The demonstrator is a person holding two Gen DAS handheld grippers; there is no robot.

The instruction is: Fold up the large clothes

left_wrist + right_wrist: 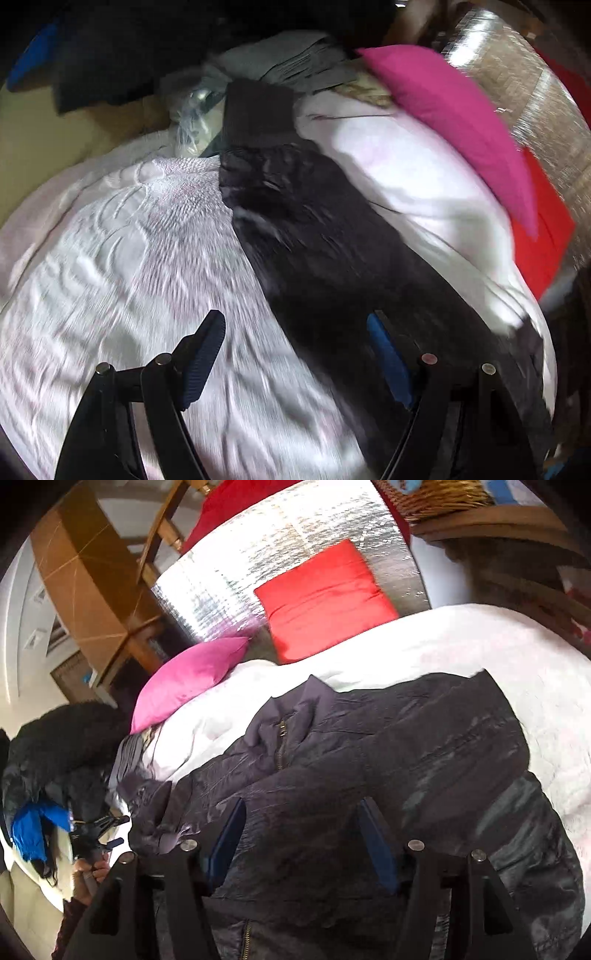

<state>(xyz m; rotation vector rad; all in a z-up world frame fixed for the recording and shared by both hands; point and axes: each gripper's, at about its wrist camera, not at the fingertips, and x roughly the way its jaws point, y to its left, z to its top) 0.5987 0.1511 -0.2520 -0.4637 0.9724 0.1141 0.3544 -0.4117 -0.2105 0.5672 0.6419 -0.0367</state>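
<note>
The dark jacket (369, 746) lay spread across the white bed (461, 646); both grippers, left (295, 362) and right (301, 842), hovered with jaws spread, empty. Its slippery fabric risked sliding from any shallow pinch.

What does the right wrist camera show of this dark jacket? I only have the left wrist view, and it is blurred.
Observer: The dark jacket lies spread on the white bedcover, with its collar toward the pink pillow and a brass zipper visible below the collar.
Operator: Is the right gripper holding anything?
Observer: No. The right gripper is open above the jacket, with nothing between its fingers.
Operator: Can you see my left gripper from there?
Observer: Yes, the left gripper shows at the jacket's left edge, beside a crumpled sleeve. It is too small there to tell how it stands; your own view shows it open.
</note>
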